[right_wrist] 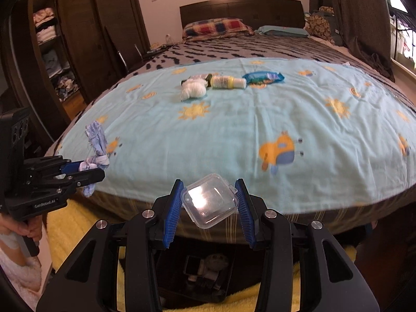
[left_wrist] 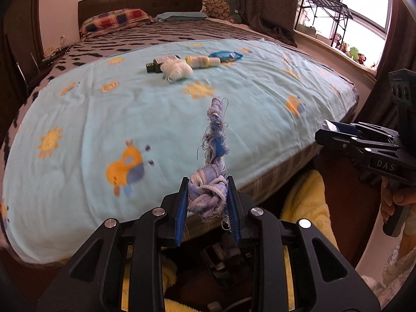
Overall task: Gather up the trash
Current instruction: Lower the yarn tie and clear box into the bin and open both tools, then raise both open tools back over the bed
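Observation:
My left gripper (left_wrist: 207, 199) is shut on a frayed blue-and-white rag (left_wrist: 212, 156), held off the bed's near edge; it also shows in the right wrist view (right_wrist: 96, 153). My right gripper (right_wrist: 209, 201) is shut on a small clear plastic box (right_wrist: 210, 199), held below the bed's edge; the right gripper also shows in the left wrist view (left_wrist: 327, 132). On the light blue sheet (right_wrist: 247, 119) lie a white wad (right_wrist: 193, 89), a yellowish bottle (right_wrist: 226, 82), a dark green bottle (left_wrist: 156, 65) and a blue wrapper (right_wrist: 264, 76).
A dark bin (right_wrist: 200, 267) holding some items sits on a yellow fluffy rug (right_wrist: 62, 231) under the grippers. The bed has a dark headboard (right_wrist: 241, 7) and pillows. A wardrobe (right_wrist: 52, 39) stands left; a window and rack (left_wrist: 327, 13) right.

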The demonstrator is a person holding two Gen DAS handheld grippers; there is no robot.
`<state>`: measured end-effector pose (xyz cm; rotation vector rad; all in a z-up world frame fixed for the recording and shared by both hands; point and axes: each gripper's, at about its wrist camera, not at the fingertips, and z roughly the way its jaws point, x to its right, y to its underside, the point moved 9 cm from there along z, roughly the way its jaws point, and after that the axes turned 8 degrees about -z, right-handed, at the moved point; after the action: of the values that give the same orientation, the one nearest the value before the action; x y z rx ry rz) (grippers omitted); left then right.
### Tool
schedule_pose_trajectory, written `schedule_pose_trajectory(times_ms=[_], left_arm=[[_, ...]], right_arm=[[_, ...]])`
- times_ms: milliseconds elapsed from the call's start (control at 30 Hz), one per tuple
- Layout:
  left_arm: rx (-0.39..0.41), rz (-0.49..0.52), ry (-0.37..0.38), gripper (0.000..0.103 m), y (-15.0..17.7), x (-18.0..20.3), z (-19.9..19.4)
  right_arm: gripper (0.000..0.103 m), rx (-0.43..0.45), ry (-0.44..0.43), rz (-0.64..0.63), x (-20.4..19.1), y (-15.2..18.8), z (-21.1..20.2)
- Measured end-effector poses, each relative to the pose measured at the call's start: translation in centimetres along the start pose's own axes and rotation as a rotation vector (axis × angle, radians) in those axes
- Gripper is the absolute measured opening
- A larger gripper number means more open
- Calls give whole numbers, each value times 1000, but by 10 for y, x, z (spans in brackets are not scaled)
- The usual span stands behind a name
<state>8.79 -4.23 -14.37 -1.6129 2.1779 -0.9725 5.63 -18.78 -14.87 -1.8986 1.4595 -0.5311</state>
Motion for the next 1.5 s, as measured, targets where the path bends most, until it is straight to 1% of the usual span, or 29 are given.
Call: schedule_pose_trajectory(times_ms=[200, 400, 500, 600, 800, 1000, 1167, 1267, 1333, 1400, 1433, 1467, 1500], left_arm=[[-59, -16, 34, 26, 35, 12, 6], [-166, -14, 72, 26, 74, 24, 27], [-207, -1, 72, 26, 87, 27, 42], [-242, 21, 62, 26, 98, 26, 60], [-331, 14, 54, 26, 122, 18, 98], [-402, -20, 59, 26, 137, 14, 127], [-420, -33, 52, 26, 140, 10, 136], [-424, -44, 68, 27, 140, 13, 139], [-424, -39, 67, 30, 139, 13, 140], [-418, -36, 59, 38, 138, 12, 139], [-414, -36, 57, 39, 137, 11, 136], [-410, -35, 58, 43, 135, 11, 134], [-406, -35, 57, 48, 132, 10, 133]], right_arm=[[42, -63, -30, 51, -7, 37, 7], [42, -148, -59, 85, -14, 71, 24], [42, -195, -69, 95, -18, 86, 36], [42, -236, -51, 88, -20, 101, 49], [42, -304, -54, 111, -21, 126, 74], [42, -355, -49, 143, -20, 142, 97], [42, -370, -82, 192, -20, 148, 111], [43, -365, -88, 197, -21, 148, 115], [43, -358, -87, 195, -22, 147, 119], [43, -349, -81, 193, -25, 139, 119], [48, -343, -74, 192, -23, 136, 118], [52, -338, -71, 192, -22, 132, 116], [59, -329, -66, 192, -20, 130, 114]])
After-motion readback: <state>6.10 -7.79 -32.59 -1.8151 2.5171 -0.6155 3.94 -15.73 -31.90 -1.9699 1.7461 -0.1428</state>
